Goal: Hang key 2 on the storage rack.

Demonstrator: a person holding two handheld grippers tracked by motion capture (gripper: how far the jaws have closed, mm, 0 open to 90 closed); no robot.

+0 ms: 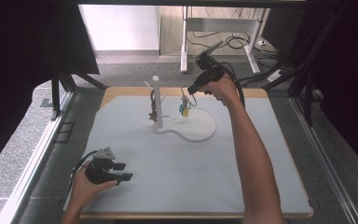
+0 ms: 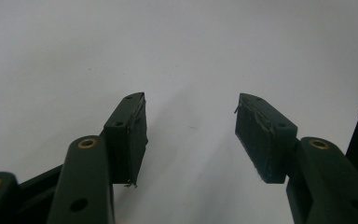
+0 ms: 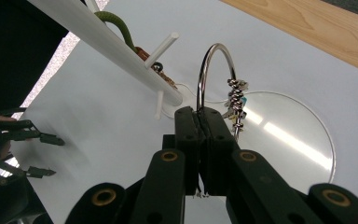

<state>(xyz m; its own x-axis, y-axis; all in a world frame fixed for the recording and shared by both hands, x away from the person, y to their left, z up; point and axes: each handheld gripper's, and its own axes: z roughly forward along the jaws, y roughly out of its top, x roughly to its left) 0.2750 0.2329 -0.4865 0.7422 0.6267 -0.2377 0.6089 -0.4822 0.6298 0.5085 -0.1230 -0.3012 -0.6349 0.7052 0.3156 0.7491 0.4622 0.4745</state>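
Right gripper (image 3: pixel 204 114): jaws pressed together on the lower part of a metal key ring (image 3: pixel 213 70), which arcs up beyond the tips. A small bunch of charms (image 3: pixel 237 105) hangs from the ring's right side. I judge the pinch is placed low on the loop so that the open arc stays free to be hooked over a peg (image 3: pixel 162 48) of the white stand (image 3: pixel 105 35).

High view: I hold the right gripper (image 1: pixel 190 91) at the far side of the desk (image 1: pixel 177 177), just right of the stand's post (image 1: pixel 158 105), with the charms (image 1: pixel 184 108) dangling over the stand's round white base (image 1: pixel 200 128). The ring is in the air, near the pegs but on none of them as far as I can tell.

Left gripper (image 1: pixel 121 171): parked at the near left of the desk, well apart from the stand. Its own view shows the jaws standing well apart with nothing between the pads (image 2: pixel 133 135), bare desk beneath. I judge it idle, kept clear of the working hand.

View differences: the right gripper view gives the grip on the ring and something brown and green already hanging on the post; in the high view these are too small to read. The high view gives the layout of both hands.
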